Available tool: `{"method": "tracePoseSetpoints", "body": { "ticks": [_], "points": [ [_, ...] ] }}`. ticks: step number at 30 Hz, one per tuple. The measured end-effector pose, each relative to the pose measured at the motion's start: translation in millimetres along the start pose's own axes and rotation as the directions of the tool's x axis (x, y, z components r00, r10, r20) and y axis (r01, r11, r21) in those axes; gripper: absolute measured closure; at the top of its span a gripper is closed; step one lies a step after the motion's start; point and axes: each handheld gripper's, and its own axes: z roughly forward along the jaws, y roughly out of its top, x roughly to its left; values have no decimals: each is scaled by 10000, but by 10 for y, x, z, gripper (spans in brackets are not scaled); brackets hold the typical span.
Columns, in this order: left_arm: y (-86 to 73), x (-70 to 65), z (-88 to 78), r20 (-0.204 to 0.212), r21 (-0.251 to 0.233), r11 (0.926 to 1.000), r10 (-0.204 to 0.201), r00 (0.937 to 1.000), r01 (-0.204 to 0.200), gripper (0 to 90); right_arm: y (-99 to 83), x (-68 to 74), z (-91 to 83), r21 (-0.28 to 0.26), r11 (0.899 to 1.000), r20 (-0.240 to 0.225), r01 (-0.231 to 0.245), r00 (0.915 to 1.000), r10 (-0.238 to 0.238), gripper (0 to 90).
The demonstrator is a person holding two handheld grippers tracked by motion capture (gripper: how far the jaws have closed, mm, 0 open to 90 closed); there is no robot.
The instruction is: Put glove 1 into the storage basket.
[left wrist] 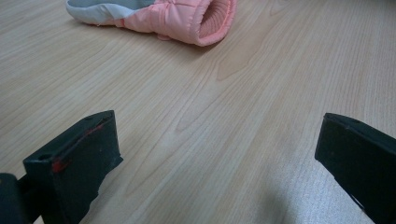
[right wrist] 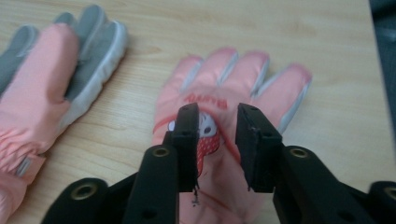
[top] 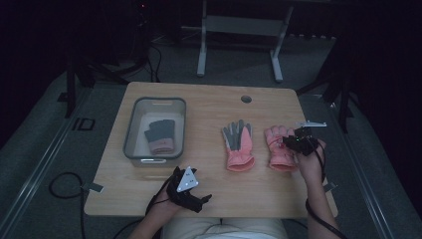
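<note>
Pink fabric sits under the right gripper: its two black jaws stand a narrow gap apart over the back of the right-hand glove, just above the printed picture, and nothing is pinched between them. That glove lies flat near the right edge of the table, back up, fingers spread and pointing away from the person. In the high view the right gripper hangs over the same glove, with the person's right hand behind it.

At the near edge of the table the left gripper rests in the left hand, well apart from both gloves. Its jaws are spread wide over bare wood, with nothing between them.

Just left of the first glove lies a second glove, pink with a grey palm, cuff towards the person; the two are close but not touching. The left gripper view shows its ribbed cuff lying open on the wood.

Farther left stands a clear bin with a dark grey glove with a pink cuff inside.
</note>
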Motion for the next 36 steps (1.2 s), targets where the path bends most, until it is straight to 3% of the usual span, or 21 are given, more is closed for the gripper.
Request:
{"method": "tracePoseSetpoints", "body": {
  "ticks": [5, 10, 14, 19, 23, 28, 36],
  "points": [
    [2, -15, 8, 19, 98, 9998, 143, 9999, -143, 0, 1, 26, 0, 29, 9917, -159, 1284, 9916, -1284, 624],
    [2, -8, 4, 37, 65, 9999, 103, 9999, -104, 0, -135, 76, 139, 408, 9842, -221, 1722, 9849, -1714, 606],
    [3, -13, 3, 33, 90, 9999, 130, 9999, -131, 0, -220, 61, 252, 482, 9847, -99, 1673, 9859, -1670, 650],
    [0, -11, 4, 54, 37, 10000, 81, 10000, -81, 0, -281, 1, 310, 299, 9951, -346, 937, 9951, -927, 813],
    [2, -11, 7, 65, 25, 10000, 68, 10000, -68, 0, -276, 43, 300, 274, 9968, -55, 749, 9972, -748, 843],
    [2, -10, 4, 53, 34, 10000, 56, 10000, -56, 0, -158, 98, 177, 172, 9985, 349, 529, 9980, -535, 865],
    [3, -9, 3, 75, 23, 10000, 28, 10000, -28, 0, 110, 266, -155, -686, 9974, 331, 199, 9993, -177, 868]
  ]
}}
